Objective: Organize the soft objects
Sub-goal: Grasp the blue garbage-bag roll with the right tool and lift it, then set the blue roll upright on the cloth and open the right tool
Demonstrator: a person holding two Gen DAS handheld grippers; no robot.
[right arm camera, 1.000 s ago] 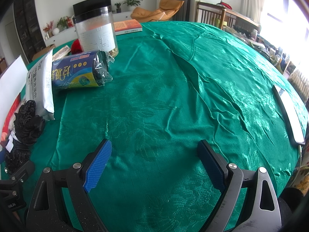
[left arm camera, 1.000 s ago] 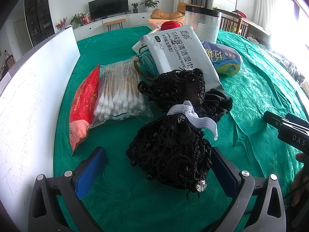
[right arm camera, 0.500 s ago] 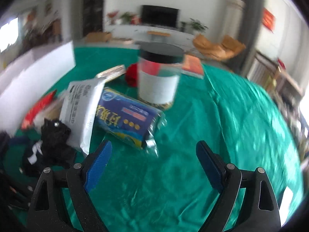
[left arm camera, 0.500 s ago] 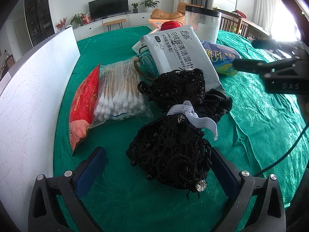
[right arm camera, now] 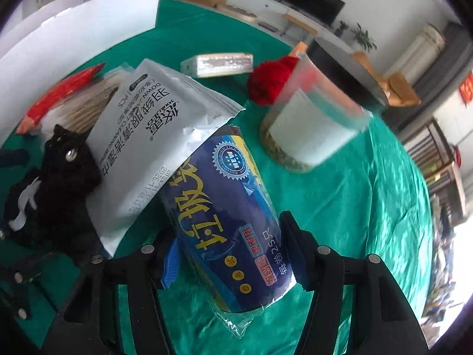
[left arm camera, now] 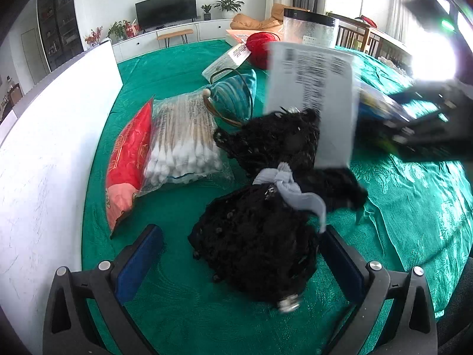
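Right gripper (right arm camera: 229, 261) closing around the blue roll (right arm camera: 224, 207), left gripper (left arm camera: 236, 260) spread beside the black lace bundle (left arm camera: 257, 242), I've sorted nothing yet.

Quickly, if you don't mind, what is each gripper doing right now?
Left gripper: open, the black lace bundle between its jaws, not clamped.
Right gripper: jaws closing around the blue roll pack.

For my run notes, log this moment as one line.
right hand-held gripper: closing around blue roll pack | left hand-held gripper: open, straddling black lace bundle | surface: green tablecloth
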